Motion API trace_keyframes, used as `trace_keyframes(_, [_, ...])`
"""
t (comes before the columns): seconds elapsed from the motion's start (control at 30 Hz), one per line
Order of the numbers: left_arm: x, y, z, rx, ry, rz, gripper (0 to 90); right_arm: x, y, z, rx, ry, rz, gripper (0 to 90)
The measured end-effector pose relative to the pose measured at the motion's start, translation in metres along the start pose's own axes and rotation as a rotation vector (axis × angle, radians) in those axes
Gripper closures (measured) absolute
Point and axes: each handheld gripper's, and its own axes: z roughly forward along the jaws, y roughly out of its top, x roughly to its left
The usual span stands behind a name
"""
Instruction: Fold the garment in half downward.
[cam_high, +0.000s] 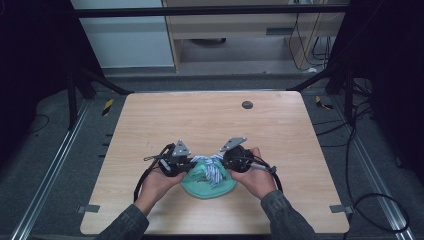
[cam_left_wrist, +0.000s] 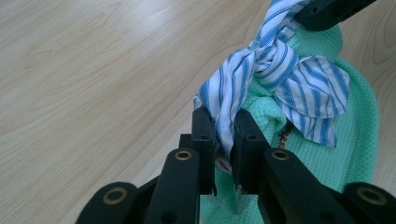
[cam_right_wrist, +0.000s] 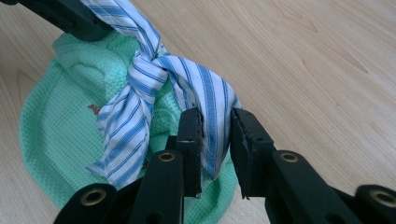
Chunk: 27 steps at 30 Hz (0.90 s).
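Dark workroom with black frame posts, cables on the floor and a pale cabinet at the back.

Item 1. Wooden table (cam_high: 210, 120), light grain, square; a small dark round disc (cam_high: 247, 104) sits near its far edge, well apart from the work.

Item 2. Green waffle-weave cloth (cam_high: 207, 189), bunched into a rounded bundle at the near middle of the table, between the two hands.

Item 3. Blue-and-white striped strip (cam_high: 210, 165), knotted once on top of the green cloth. Its long axis runs side to side across the table, from one gripper to the other, with the knot (cam_left_wrist: 268, 60) about midway. One loose tail hangs over the green cloth on the near side.

Item 4. Left gripper (cam_high: 186, 164), held in the left hand (cam_high: 159, 184). Jaws nearly together, pinching one end of the striped strip; the cloth is squeezed flat between the pads (cam_left_wrist: 204, 128).

Item 5. Right gripper (cam_high: 226, 161), held in the right hand (cam_high: 257, 176). Jaws stand a little wider, with the other end of the strip between them; one pad (cam_right_wrist: 191, 130) lies on the fabric, the other shows a gap beside it, so the hold looks loose.

Judgement: each end lies straight ahead of its own gripper, both equally near the knot; pulling outward along the strip's axis would tighten the knot.
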Motion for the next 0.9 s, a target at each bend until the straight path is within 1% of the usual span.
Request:
trace_keyframes(0.13, [0.0,-0.003,0.001,0.007,-0.005,-0.007,80.7,0.002,-0.001,0.001,0.006,0.01,0.0,73.2])
trace_keyframes(0.17, [-0.001,-0.004,0.001,0.007,-0.006,-0.01,80.5,0.002,-0.001,0.002,0.008,0.008,-0.007,73.1])
trace_keyframes(0.43, [-0.004,-0.01,0.001,0.006,-0.018,-0.024,78.7,0.003,-0.002,0.001,0.009,0.023,-0.008,72.0])
trace_keyframes(0.47, [-0.005,-0.012,0.001,0.01,-0.026,-0.027,78.3,0.003,-0.003,0.001,0.013,0.025,-0.01,72.0])
trace_keyframes(0.73, [-0.01,-0.019,0.004,0.019,-0.033,-0.024,74.8,0.005,-0.006,0.003,0.02,0.037,-0.01,70.9])
trace_keyframes(0.9, [-0.013,-0.024,0.003,0.011,-0.033,-0.028,71.5,0.009,-0.01,0.002,0.018,0.044,-0.011,69.3])
